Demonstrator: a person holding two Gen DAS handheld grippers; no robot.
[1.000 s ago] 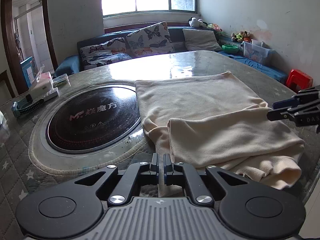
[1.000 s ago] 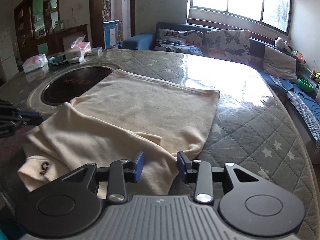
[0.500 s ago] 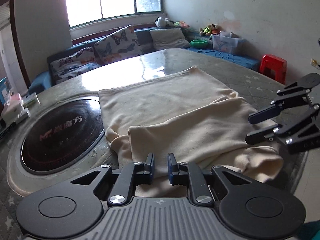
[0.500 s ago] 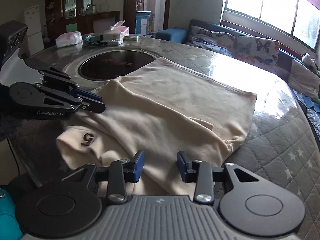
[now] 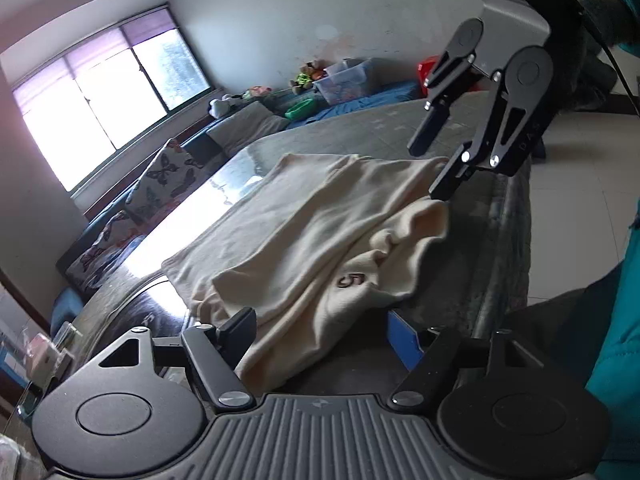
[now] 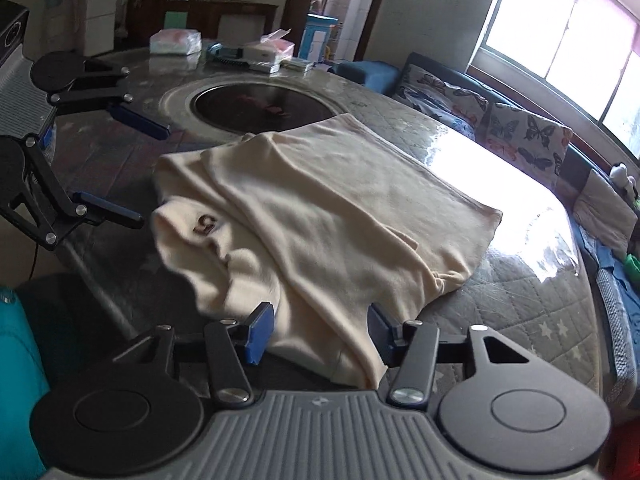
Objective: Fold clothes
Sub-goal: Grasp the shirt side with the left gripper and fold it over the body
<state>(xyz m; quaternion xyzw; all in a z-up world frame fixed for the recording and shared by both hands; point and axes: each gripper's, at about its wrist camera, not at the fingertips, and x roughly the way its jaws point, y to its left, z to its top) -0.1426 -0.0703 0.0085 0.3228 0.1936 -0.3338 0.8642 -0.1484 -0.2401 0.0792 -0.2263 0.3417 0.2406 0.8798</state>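
Note:
A cream garment with a small dark "5" mark lies partly folded on the round quilted table; it also shows in the right wrist view. My left gripper is open, its jaws wide apart either side of the garment's near edge. My right gripper is open too, its jaws straddling the garment's near bunched edge. Each gripper shows in the other's view, the right one above the garment's far corner, the left one beside the marked end.
A dark round hotplate is set into the table beyond the garment. Tissue packs and boxes stand at the table's far side. A sofa with butterfly cushions runs under the window. A teal sleeve is at the right.
Both grippers have opened wider and swung round to the garment's near, bunched end. The views have tilted. The garment lies as before.

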